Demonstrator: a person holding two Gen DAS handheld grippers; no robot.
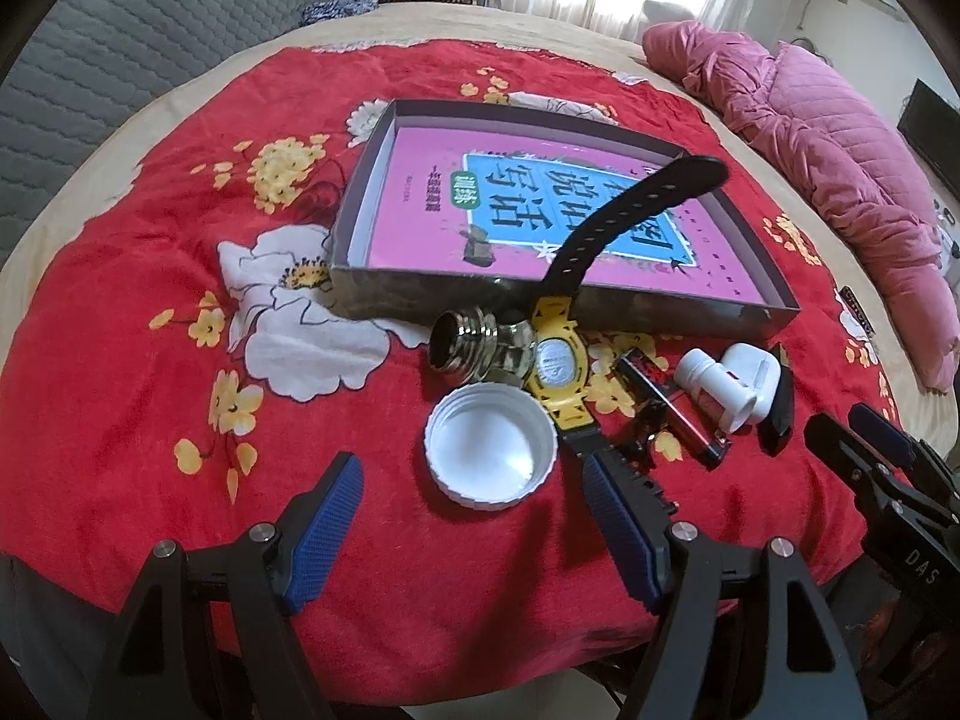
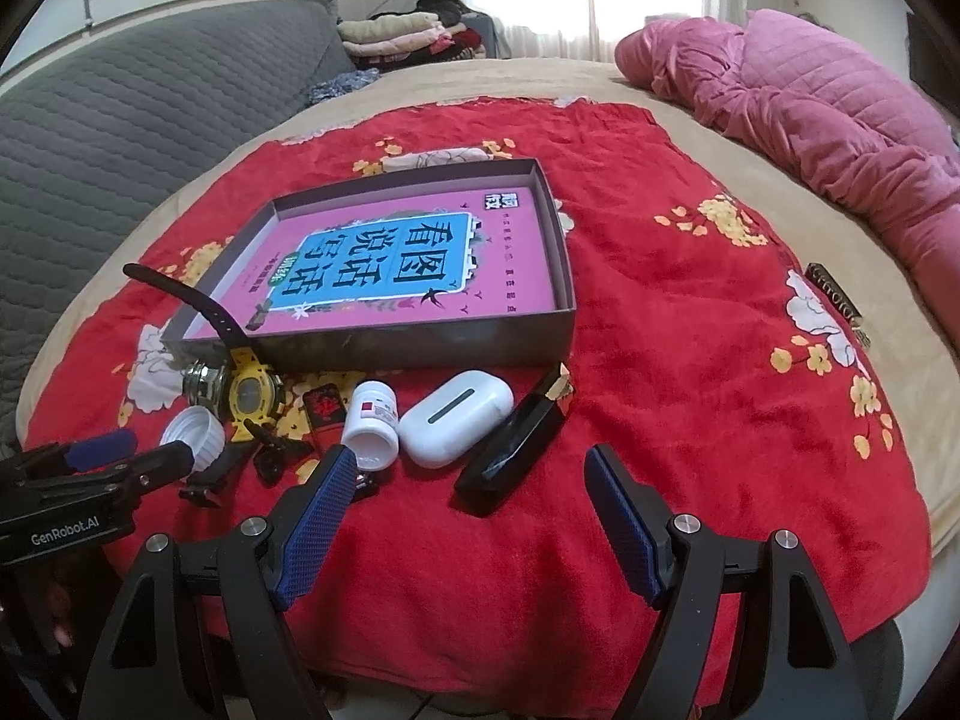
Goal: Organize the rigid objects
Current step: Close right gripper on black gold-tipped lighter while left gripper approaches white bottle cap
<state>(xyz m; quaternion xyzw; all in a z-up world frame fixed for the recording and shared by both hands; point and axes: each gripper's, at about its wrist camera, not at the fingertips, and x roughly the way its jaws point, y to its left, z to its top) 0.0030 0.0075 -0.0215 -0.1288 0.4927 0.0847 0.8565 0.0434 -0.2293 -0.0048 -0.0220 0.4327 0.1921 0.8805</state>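
Both grippers empty, jaws apart: left gripper [image 1: 471, 495] straight behind the white cap [image 1: 491, 444], right gripper [image 2: 465, 483] nearest the black case [image 2: 510, 453], lying diagonally

I see a fuzzy red cloth [image 2: 660, 420] under a matt cardboard tray [image 2: 420, 342], a glossy white plastic case [image 2: 456, 417], a ribbed white plastic cap [image 1: 492, 450], a shiny glass jar [image 1: 480, 345] and a glossy black bar [image 2: 510, 456].
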